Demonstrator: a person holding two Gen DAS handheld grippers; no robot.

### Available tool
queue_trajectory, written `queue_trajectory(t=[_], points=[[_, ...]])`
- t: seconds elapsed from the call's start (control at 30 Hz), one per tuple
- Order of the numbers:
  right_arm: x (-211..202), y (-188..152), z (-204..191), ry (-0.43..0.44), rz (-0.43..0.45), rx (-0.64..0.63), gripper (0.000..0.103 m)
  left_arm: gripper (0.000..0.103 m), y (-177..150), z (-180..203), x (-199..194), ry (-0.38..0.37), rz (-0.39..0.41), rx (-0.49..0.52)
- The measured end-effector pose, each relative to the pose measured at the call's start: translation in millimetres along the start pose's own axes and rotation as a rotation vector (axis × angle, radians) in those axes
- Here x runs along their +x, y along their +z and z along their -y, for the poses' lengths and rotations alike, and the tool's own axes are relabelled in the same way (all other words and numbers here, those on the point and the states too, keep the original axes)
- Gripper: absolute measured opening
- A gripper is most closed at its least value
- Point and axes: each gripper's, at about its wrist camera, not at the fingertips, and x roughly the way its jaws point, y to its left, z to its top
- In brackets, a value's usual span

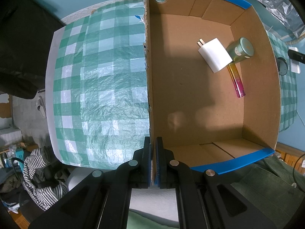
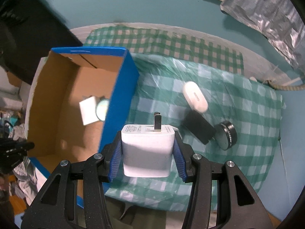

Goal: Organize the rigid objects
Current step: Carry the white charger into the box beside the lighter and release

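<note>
1. Right now the white charger (image 2: 147,150) in play sits between the blue pads of the right gripper (image 2: 148,152), pinched on its two flat sides, prongs pointing away from the wrist toward twelve o'clock. Its long axis runs along the fingers, not across them.

2. In the right wrist view the open cardboard box (image 2: 122,103) lies at about ten o'clock from the held charger, its blue outer wall just beside the left finger. The charger hangs over the checked cloth (image 2: 238,99), outside the box. My judgement: the coming move is a carry toward ten o'clock, over that blue wall, then a release above the bare cardboard floor.

3. The left gripper (image 1: 153,158) has its fingers pressed together on the box's near-left wall, clamping the cardboard edge between the pads and steadying the box. It is busy, so the right hand is the one to deliver.

4. Count inside the box, from the left wrist view: one white charger (image 1: 215,54), one green-lidded jar (image 1: 241,49) touching it at three o'clock, and one slim pink-and-gold tube (image 1: 237,80) at five o'clock. Three things, all crowded toward the far right wall.

5. Count left on the cloth, at about two o'clock from the held charger: one white oval case (image 2: 195,99), one black block (image 2: 199,128), one dark round disc (image 2: 225,135). The block touches the disc; the case lies just beside the block.
</note>
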Motion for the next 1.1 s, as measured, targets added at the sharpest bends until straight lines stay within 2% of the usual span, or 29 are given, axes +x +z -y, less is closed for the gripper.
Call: queue_trajectory(t=[0.67,1.1], points=[[-1.4,18.2,-70.3,0.02,0.008,-0.164,0.049,0.004,-0.6,0.2,0.1,-0.005,0.0,-0.007],[21.6,20.7,-103.4,0.017,-0.033,-0.256,0.049,0.004,-2.6,-0.8,0.0,-0.009,-0.002,-0.011]])
